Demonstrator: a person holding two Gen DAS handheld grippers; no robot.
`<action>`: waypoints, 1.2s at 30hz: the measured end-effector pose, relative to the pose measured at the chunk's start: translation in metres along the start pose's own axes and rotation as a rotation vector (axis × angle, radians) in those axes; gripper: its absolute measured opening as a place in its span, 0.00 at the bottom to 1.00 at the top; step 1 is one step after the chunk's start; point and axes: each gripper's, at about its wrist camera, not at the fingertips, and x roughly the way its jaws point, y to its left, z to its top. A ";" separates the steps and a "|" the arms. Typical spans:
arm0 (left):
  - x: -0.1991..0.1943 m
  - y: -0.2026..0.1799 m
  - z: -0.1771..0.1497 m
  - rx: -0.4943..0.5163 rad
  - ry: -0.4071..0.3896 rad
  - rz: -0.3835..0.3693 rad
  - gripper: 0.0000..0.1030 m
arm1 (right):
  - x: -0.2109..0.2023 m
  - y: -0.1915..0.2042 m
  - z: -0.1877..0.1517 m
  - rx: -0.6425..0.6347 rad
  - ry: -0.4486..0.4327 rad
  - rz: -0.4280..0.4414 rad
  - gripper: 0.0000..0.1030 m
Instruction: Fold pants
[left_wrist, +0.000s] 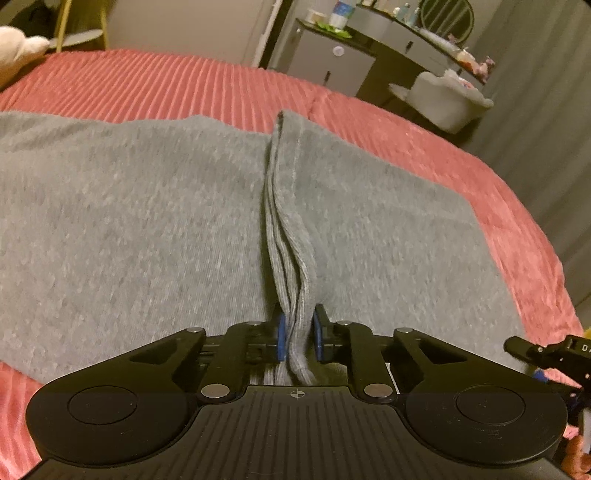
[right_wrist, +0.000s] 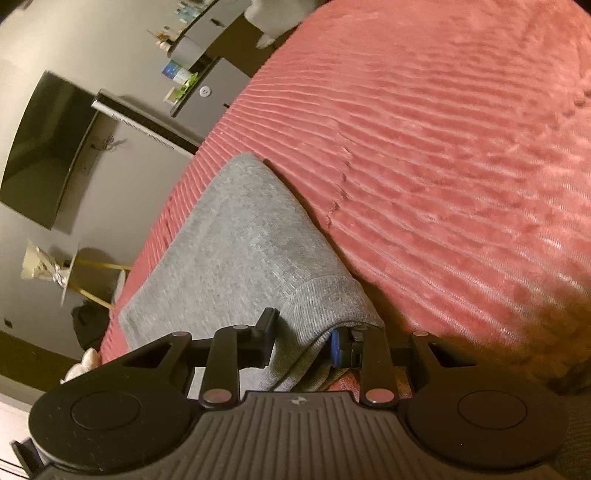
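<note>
Grey knit pants (left_wrist: 147, 221) lie spread on a pink ribbed bedspread (left_wrist: 184, 81). My left gripper (left_wrist: 298, 338) is shut on the ribbed cuff edges of the pants (left_wrist: 291, 258), which run away from me as a raised stacked seam. In the right wrist view my right gripper (right_wrist: 304, 341) is shut on a ribbed cuff of the same pants (right_wrist: 325, 299), with the grey fabric (right_wrist: 229, 236) draped over the jaws and stretching to the far left. The right gripper also shows at the lower right of the left wrist view (left_wrist: 546, 354).
The pink bedspread (right_wrist: 443, 147) fills the right of the right wrist view. A grey dresser with bottles (left_wrist: 343, 55) and a grey chair (left_wrist: 450, 99) stand beyond the bed. A dark TV (right_wrist: 44, 147) hangs on the wall. A white pillow (left_wrist: 18, 48) lies far left.
</note>
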 end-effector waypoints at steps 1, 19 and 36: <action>0.000 -0.001 0.000 0.004 -0.003 0.001 0.15 | -0.001 0.003 -0.001 -0.019 -0.006 -0.006 0.23; -0.015 0.010 0.000 -0.053 -0.047 -0.022 0.13 | -0.045 0.011 -0.007 -0.148 0.014 -0.075 0.30; -0.019 0.016 0.001 -0.098 -0.070 -0.009 0.13 | 0.004 0.034 0.005 -0.254 0.142 -0.094 0.24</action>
